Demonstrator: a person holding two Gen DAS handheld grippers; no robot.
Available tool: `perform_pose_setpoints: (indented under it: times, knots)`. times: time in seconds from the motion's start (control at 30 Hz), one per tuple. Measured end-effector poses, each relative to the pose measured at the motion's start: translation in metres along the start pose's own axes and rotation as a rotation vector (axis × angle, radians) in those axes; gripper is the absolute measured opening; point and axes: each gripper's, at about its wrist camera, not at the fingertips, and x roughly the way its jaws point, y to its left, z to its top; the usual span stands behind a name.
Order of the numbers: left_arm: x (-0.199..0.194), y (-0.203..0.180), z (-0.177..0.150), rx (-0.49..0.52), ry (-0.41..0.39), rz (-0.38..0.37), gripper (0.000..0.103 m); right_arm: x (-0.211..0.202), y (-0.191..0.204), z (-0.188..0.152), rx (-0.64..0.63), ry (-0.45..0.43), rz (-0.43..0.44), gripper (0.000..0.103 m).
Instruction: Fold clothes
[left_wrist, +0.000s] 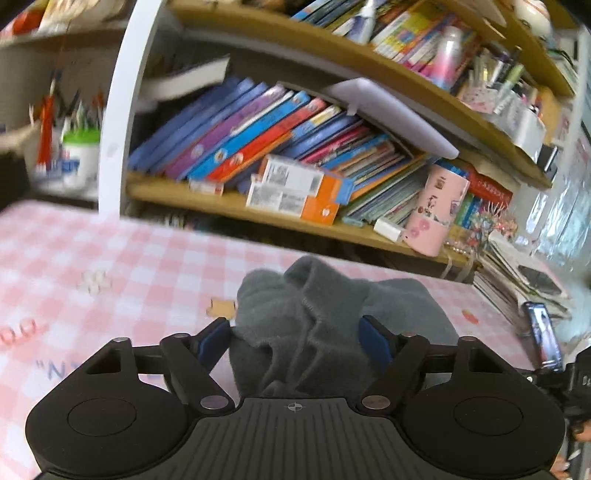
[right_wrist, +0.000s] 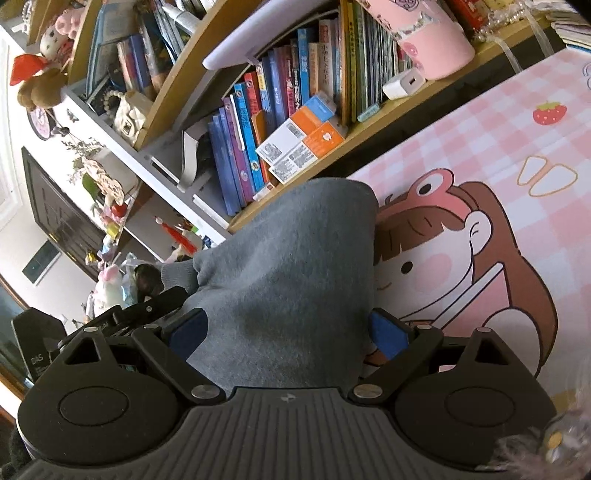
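Observation:
A grey fleece garment (left_wrist: 314, 325) lies bunched on the pink checked tablecloth (left_wrist: 110, 266). My left gripper (left_wrist: 297, 341) has its blue-padded fingers on either side of a bunched fold of it, pressed into the cloth. In the right wrist view the same grey garment (right_wrist: 288, 280) hangs lifted over the table, and my right gripper (right_wrist: 291, 332) is closed around a wide bunch of it. The other gripper's black body (right_wrist: 122, 317) shows at the left there.
A wooden bookshelf (left_wrist: 258, 218) packed with books stands right behind the table. A pink cup (left_wrist: 436, 214) and orange boxes (left_wrist: 303, 192) sit on its lower shelf. A phone (left_wrist: 546, 343) and stacked papers lie at the right. The tablecloth carries a cartoon girl print (right_wrist: 461, 258).

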Motion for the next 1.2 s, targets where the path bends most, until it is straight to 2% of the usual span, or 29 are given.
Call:
perform_pose_setpoints:
  times: [0.03, 0.07, 0.13, 0.23, 0.27, 0.43, 0.5, 0.6, 0.67, 0.73, 0.8, 0.9, 0.93, 0.97, 1.0, 1.03, 1.07, 1.1, 1.2]
  knots:
    - [0.0, 0.002, 0.0, -0.008, 0.009, -0.01, 0.067, 0.0, 0.0, 0.0, -0.002, 0.002, -0.002, 0.094]
    - [0.001, 0.004, -0.001, -0.018, 0.018, -0.024, 0.055, 0.001, 0.0, -0.001, -0.003, 0.005, -0.003, 0.094]
    - [0.001, 0.01, 0.0, -0.063, 0.034, -0.074, 0.039, 0.0, 0.001, -0.002, -0.008, 0.006, -0.005, 0.094]
    - [-0.006, 0.023, 0.0, -0.179, -0.013, -0.147, 0.023, 0.0, 0.001, -0.003, -0.018, 0.006, -0.017, 0.094]
    - [-0.008, 0.027, 0.0, -0.224, -0.036, -0.177, 0.02, 0.0, 0.002, -0.004, -0.022, 0.004, -0.022, 0.094]
    - [-0.031, 0.026, 0.0, -0.298, -0.175, -0.293, 0.018, -0.002, -0.002, -0.003, 0.005, -0.015, -0.004, 0.094]
    - [-0.03, 0.029, -0.002, -0.295, -0.175, -0.269, 0.018, -0.002, -0.003, -0.002, 0.011, -0.016, -0.002, 0.094]
    - [-0.008, 0.05, -0.018, -0.367, -0.087, -0.181, 0.019, -0.001, -0.001, -0.003, -0.006, -0.008, -0.01, 0.094]
    - [0.006, 0.064, -0.03, -0.422, -0.038, -0.142, 0.021, 0.001, 0.0, -0.004, -0.019, -0.003, -0.017, 0.094]
    - [0.009, 0.071, -0.038, -0.452, -0.057, -0.168, 0.022, 0.002, 0.001, -0.005, -0.03, 0.001, -0.022, 0.094]
    - [0.009, 0.069, -0.036, -0.435, -0.057, -0.174, 0.023, 0.003, 0.002, -0.005, -0.039, 0.003, -0.025, 0.094]
    - [0.003, 0.062, -0.032, -0.373, -0.068, -0.163, 0.03, 0.003, 0.002, -0.005, -0.044, 0.005, -0.026, 0.094]
    - [0.0, 0.06, -0.032, -0.358, -0.078, -0.155, 0.036, 0.003, 0.002, -0.005, -0.043, 0.005, -0.025, 0.094]
    - [-0.004, 0.059, -0.032, -0.352, -0.085, -0.142, 0.051, 0.003, 0.002, -0.006, -0.042, 0.004, -0.024, 0.094]
    - [-0.007, 0.059, -0.032, -0.348, -0.09, -0.128, 0.057, 0.003, 0.002, -0.006, -0.041, 0.004, -0.024, 0.094]
    - [-0.011, 0.06, -0.035, -0.346, -0.088, -0.117, 0.071, 0.003, 0.002, -0.006, -0.041, 0.004, -0.024, 0.094]
    - [-0.012, 0.06, -0.034, -0.346, -0.078, -0.111, 0.076, 0.003, 0.002, -0.006, -0.04, 0.005, -0.023, 0.094]
    - [-0.013, 0.059, -0.034, -0.346, -0.069, -0.108, 0.076, 0.004, 0.002, -0.006, -0.04, 0.006, -0.023, 0.094]
    - [-0.015, 0.058, -0.033, -0.334, -0.059, -0.152, 0.083, 0.003, 0.002, -0.005, -0.041, 0.009, -0.023, 0.094]
